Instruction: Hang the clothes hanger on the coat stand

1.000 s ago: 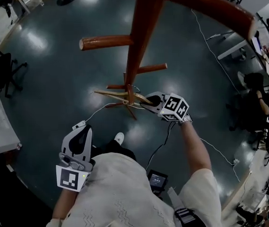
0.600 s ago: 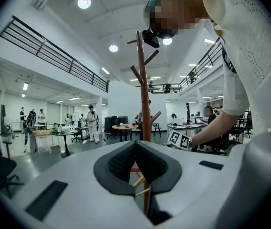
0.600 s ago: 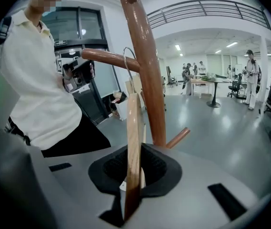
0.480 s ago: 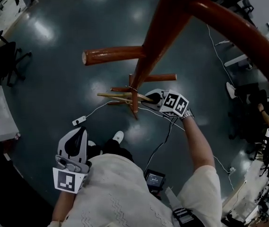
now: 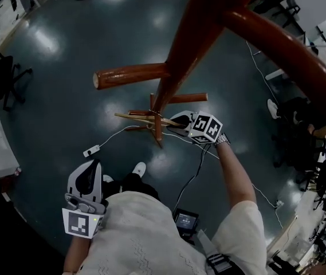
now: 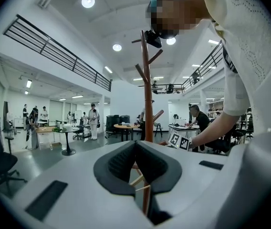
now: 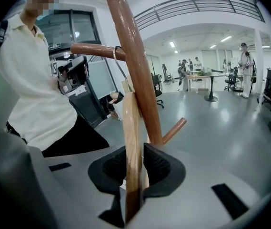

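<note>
- Head view: R gripper (image 5: 184,123) sits right by the coat stand (image 5: 180,50), gripping the wooden hanger (image 5: 135,118) low beside the pole; L gripper (image 5: 87,179) is back near the person's body.
- L gripper view: jaws pressed together, nothing between.
- R gripper view: jaws pinch the hanger arm; wire hook (image 7: 117,63) is looped at a peg (image 7: 92,50).

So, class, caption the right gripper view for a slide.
Right gripper holds wooden hanger, hook over a coat stand peg.

A cream, short-sleeved knitted top (image 5: 140,234) is worn with dark trousers (image 5: 133,182) and a white shoe (image 5: 140,168). The left gripper (image 5: 92,166) and right gripper (image 5: 176,121) are cased in light grey, lined black at the jaws, and marked with black-and-white squares.
</note>
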A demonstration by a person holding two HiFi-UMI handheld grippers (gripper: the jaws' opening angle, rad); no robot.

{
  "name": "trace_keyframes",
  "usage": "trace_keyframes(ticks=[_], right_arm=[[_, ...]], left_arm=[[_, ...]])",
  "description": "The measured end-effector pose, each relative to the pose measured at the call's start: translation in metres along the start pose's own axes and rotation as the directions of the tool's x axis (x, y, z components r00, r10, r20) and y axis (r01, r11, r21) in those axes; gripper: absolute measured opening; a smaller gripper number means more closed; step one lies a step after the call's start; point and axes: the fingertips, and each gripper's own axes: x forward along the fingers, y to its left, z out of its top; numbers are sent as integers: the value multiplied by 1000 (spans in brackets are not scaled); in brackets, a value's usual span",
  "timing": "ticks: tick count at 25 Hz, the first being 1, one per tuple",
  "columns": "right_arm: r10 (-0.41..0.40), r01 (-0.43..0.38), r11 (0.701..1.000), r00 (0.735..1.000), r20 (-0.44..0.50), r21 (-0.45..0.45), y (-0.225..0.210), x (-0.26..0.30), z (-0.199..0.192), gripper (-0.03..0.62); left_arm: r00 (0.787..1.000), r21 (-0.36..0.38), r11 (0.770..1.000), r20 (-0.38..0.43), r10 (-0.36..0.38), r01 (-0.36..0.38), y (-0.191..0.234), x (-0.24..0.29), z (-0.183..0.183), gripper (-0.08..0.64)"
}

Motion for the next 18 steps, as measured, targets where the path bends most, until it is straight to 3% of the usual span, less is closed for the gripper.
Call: trace_keyframes(ticks=[4, 10, 18], right_arm=[[-4, 4, 999, 1000, -2, 33, -2, -3, -1, 70], [-156, 156, 985, 988, -4, -72, -14, -5, 0, 127], [-234, 236, 970, 971, 43, -52, -5, -24, 7, 144]], left_arm=[[1000, -13, 1000, -3, -23, 23, -6, 4, 0, 12], [999, 8, 1000, 40, -27, 27, -6, 6, 9, 12], [999, 5, 1000, 46, -11, 10, -4, 1, 11, 12]])
